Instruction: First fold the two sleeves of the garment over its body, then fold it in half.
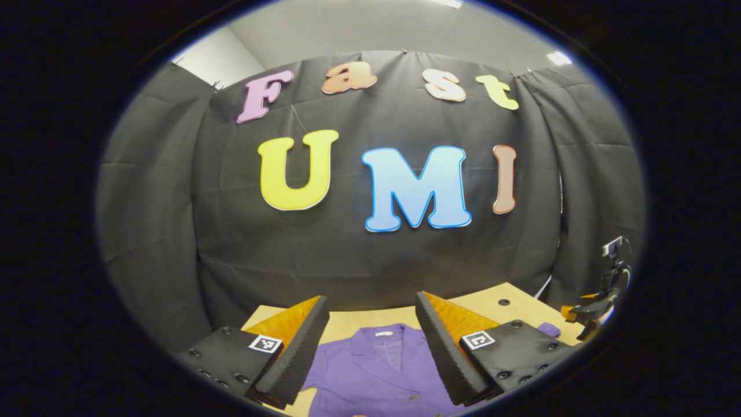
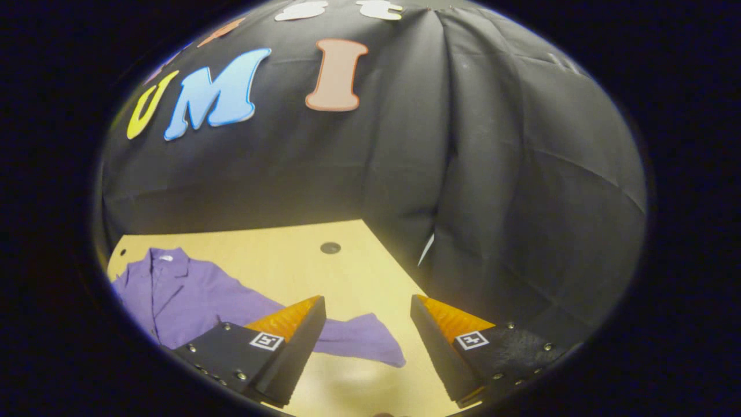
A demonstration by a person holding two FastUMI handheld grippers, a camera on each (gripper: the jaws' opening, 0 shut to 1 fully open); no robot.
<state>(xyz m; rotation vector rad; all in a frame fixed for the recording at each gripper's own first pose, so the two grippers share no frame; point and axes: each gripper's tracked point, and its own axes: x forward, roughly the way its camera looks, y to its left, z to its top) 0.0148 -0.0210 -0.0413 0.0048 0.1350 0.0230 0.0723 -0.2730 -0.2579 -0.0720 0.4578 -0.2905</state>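
Observation:
A purple collared jacket (image 1: 382,370) lies flat on the wooden table (image 1: 498,298), collar toward the booth wall, buttons down its front. My left gripper (image 1: 370,307) is open above the collar and chest, nothing between its fingers. In the right gripper view the same jacket (image 2: 179,295) spreads to the left, and one sleeve (image 2: 359,341) stretches out across the table. My right gripper (image 2: 367,307) is open, hovering with that sleeve's end between and just beyond its fingers, not touching it. The other gripper (image 1: 590,313) appears far right in the left gripper view, near a sleeve tip (image 1: 549,330).
The table (image 2: 289,260) has a small dark hole (image 2: 330,248) near its back and ends at a right edge close to the black cloth wall. A camera on a stand (image 1: 615,255) sits at the far right.

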